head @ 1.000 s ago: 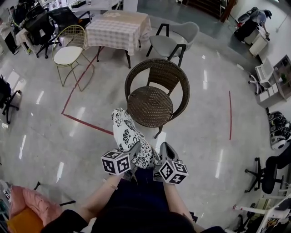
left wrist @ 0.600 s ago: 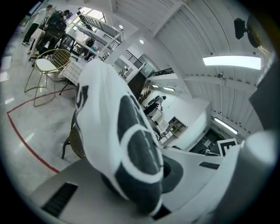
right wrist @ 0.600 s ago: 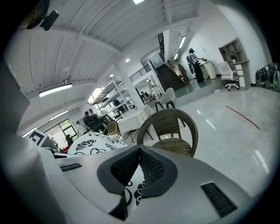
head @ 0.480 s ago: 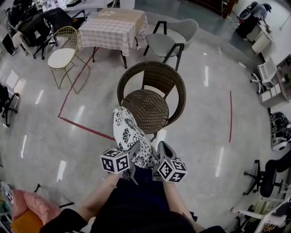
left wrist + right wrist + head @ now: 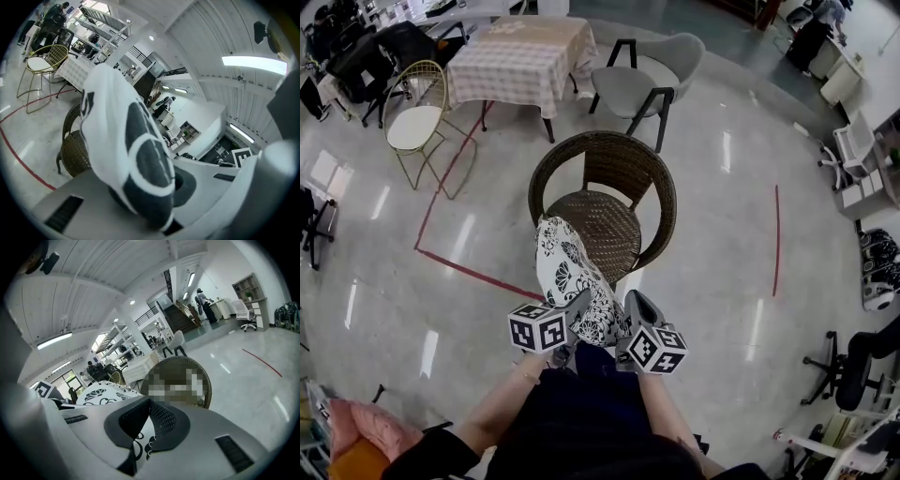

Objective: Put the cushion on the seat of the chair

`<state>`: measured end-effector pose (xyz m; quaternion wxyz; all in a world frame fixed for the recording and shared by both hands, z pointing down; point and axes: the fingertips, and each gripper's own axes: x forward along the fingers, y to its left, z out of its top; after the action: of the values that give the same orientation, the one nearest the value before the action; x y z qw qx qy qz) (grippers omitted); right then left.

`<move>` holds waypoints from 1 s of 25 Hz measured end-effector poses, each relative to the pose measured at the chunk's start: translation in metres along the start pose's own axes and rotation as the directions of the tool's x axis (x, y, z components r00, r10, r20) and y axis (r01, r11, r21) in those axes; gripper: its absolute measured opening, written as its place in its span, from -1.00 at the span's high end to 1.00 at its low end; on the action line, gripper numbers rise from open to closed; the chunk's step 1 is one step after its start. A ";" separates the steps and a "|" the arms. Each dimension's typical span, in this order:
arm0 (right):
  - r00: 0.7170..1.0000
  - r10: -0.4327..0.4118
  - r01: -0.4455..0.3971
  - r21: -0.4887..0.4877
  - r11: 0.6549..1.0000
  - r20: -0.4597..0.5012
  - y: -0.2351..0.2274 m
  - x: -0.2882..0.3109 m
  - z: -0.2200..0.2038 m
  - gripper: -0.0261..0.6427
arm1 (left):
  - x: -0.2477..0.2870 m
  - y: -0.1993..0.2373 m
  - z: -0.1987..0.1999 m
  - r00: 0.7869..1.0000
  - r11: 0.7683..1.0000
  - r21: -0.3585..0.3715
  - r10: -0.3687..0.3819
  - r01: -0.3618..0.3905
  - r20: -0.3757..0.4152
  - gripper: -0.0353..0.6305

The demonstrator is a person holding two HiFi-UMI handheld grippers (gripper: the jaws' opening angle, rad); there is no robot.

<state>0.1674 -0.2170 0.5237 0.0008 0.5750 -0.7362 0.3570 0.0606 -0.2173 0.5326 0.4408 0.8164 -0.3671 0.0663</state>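
Observation:
The white cushion with a black floral print (image 5: 574, 281) hangs in the air, held at its near edge by both grippers. My left gripper (image 5: 577, 306) is shut on its left near corner, and the cushion (image 5: 126, 145) fills the left gripper view. My right gripper (image 5: 628, 307) is shut on the other near corner, where a strip of cushion (image 5: 140, 441) shows between its pads. The brown wicker chair (image 5: 602, 208) stands just beyond. The cushion's far end overlaps the front of its round seat (image 5: 600, 221) in the head view.
A grey armchair (image 5: 642, 82) and a table with a checked cloth (image 5: 518, 61) stand behind the wicker chair. A gold wire chair (image 5: 414, 122) is at the far left. Red tape lines (image 5: 469, 267) run across the glossy floor. Office chairs stand at the right edge.
The wicker chair has come closer and now sits right past the cushion's far end. Both grippers keep their hold on the cushion.

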 end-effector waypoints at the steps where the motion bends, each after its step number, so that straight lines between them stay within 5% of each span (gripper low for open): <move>1: 1.000 0.004 -0.004 0.001 1.000 -0.006 -0.002 0.004 0.002 0.85 | 0.005 0.000 0.003 1.000 1.000 0.000 -0.003 0.003 -0.004 0.82; 13: 0.999 0.022 -0.022 0.004 1.000 -0.041 -0.028 0.053 0.021 0.85 | 0.060 0.008 0.032 0.995 0.998 0.047 -0.040 0.044 -0.088 0.82; 25: 0.998 -0.051 0.052 0.038 0.998 -0.024 -0.044 0.075 0.018 0.85 | 0.098 0.018 0.051 0.963 0.980 0.095 -0.148 0.173 -0.223 0.82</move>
<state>0.1868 -0.2941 0.5644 0.0075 0.5896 -0.7139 0.3776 0.1080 -0.3159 0.5563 0.4345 0.8554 -0.2453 0.1390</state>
